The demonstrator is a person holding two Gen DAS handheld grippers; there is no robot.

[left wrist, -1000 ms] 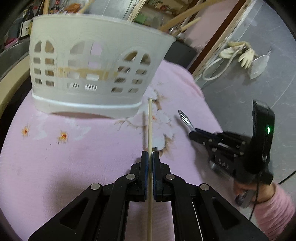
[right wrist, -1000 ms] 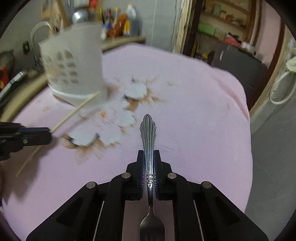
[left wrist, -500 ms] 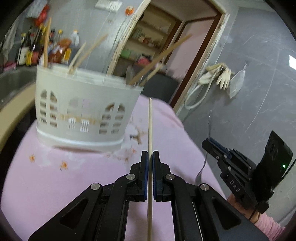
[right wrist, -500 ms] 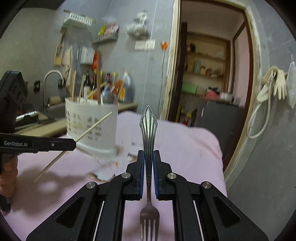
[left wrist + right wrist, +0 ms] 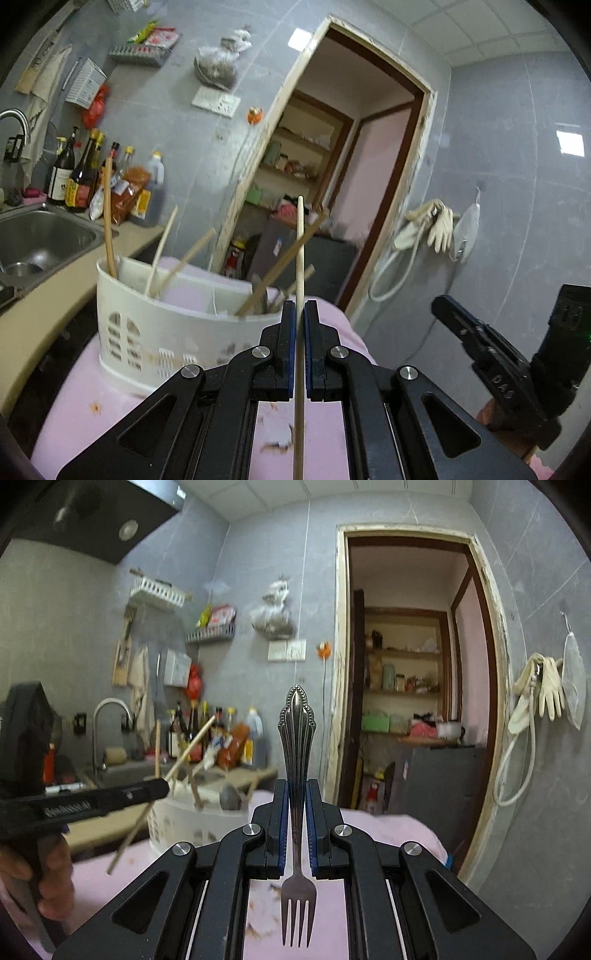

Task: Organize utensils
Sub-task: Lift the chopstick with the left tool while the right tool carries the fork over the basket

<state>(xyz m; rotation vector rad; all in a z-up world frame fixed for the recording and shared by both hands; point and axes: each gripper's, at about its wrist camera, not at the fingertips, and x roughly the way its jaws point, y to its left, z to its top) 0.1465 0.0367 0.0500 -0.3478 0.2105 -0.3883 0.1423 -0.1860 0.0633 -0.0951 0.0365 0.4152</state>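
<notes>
The left gripper (image 5: 300,314) is closed on a wooden chopstick (image 5: 299,258), which runs straight out between the blue pads and ends above the fingertips. The right gripper (image 5: 295,797) is closed on the handle of a metal fork (image 5: 296,746), ornate handle end pointing away, tines (image 5: 297,919) toward the camera. Just beyond both grippers a white slotted basket (image 5: 155,332) stands on a pink tablecloth (image 5: 85,402); several chopsticks and a metal utensil lean inside it. In the right wrist view a hand (image 5: 44,878) grips the left gripper's body. Behind the basket lie a steel sink (image 5: 40,236), bottles (image 5: 77,173) and an open doorway (image 5: 410,686).
</notes>
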